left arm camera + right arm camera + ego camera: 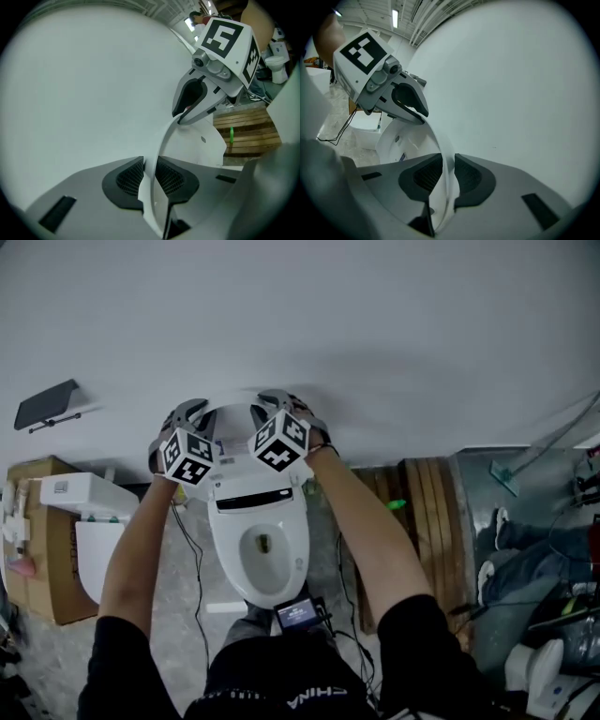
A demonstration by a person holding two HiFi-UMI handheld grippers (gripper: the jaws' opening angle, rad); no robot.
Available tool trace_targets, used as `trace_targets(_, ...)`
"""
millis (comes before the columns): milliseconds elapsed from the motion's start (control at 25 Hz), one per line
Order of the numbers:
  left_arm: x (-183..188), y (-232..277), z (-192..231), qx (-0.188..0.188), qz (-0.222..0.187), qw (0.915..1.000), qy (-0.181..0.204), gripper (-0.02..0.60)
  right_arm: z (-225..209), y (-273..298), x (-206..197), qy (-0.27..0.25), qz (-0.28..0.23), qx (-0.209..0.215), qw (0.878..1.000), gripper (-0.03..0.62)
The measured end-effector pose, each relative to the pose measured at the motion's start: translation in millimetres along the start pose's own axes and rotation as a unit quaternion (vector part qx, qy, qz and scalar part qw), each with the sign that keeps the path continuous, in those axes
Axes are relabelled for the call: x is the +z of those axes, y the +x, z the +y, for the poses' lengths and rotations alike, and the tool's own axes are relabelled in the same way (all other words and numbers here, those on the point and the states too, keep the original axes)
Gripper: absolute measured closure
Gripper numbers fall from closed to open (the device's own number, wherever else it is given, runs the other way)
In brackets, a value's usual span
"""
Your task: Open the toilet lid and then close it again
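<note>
Both claws pinch the raised toilet lid by its top rim, close before the wall.

Below the claws and nearer than them lies the open white ceramic toilet bowl (223, 554); the left claw (151, 176) has its dark ribbed pads closed on the thin edge of the white curved plastic toilet lid (162, 138); the right claw (443, 173) is clamped on the same rim a little way along; the lid stands upright, the plain white wall (300, 315) just beyond the claw tips; the edge is thin and smooth, so I judge it could slip free and the lid slam down, or uneven pulls could twist the hinge; "CHINA" reads on the person's dark shirt (314, 699); a small sticker (401, 156) inside the lid is too small to read.
</note>
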State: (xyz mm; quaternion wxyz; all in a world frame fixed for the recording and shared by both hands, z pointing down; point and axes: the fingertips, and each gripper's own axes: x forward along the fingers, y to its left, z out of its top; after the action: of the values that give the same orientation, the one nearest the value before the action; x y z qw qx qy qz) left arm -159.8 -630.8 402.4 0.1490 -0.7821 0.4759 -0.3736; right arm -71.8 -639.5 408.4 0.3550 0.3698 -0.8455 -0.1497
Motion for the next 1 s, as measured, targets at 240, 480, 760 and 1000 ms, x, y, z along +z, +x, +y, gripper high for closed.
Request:
trace_targets(240, -3, 15, 8, 0.001, 0.018, 0.9998, 0.007, 0.505, -8, 18, -1, -0.001, 0.0, 0.009, 1.0, 0.513)
trace_targets(480, -17, 14, 11, 0.006, 0.033, 0.9994, 0.006, 0.506, -13, 29, -2, 0.019, 0.012, 0.01, 1.0, 0.513)
trace_targets(760, -21, 20, 21, 0.009, 0.037, 0.9992, -0.005, 0.522, -18, 35, 3, 0.017, 0.02, -0.007, 1.0, 0.517)
trace_targets(1000, -23, 22, 21, 0.011, 0.042, 0.999, -0.006, 0.522, -18, 33, 4, 0.011, 0.022, -0.015, 1.0, 0.517)
